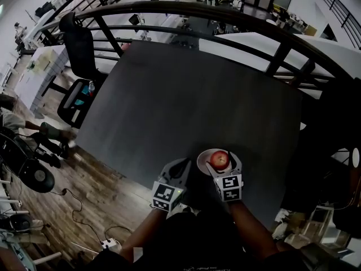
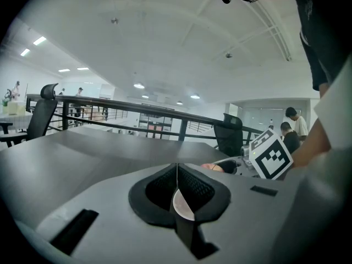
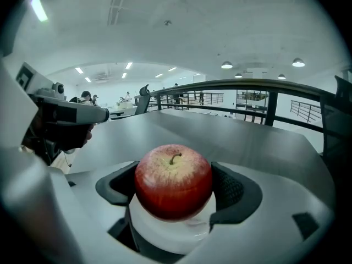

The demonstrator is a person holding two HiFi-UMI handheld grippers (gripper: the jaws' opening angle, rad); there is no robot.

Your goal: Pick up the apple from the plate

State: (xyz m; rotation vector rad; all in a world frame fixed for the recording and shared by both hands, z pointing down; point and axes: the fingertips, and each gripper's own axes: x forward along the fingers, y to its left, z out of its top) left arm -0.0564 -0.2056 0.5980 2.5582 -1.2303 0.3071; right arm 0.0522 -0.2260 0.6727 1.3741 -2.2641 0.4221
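While the apple sits on the white plate at the dark table's near edge, the right gripper hugs its sides; the left gripper waits beside, jaws pressed together.

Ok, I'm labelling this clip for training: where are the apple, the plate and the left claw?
apple (image 3: 174, 183), right gripper view, middle of its red front.
plate (image 3: 170, 236), right gripper view, white rim below the apple.
left claw (image 2: 177, 177), left gripper view, seam where its closed jaws meet.
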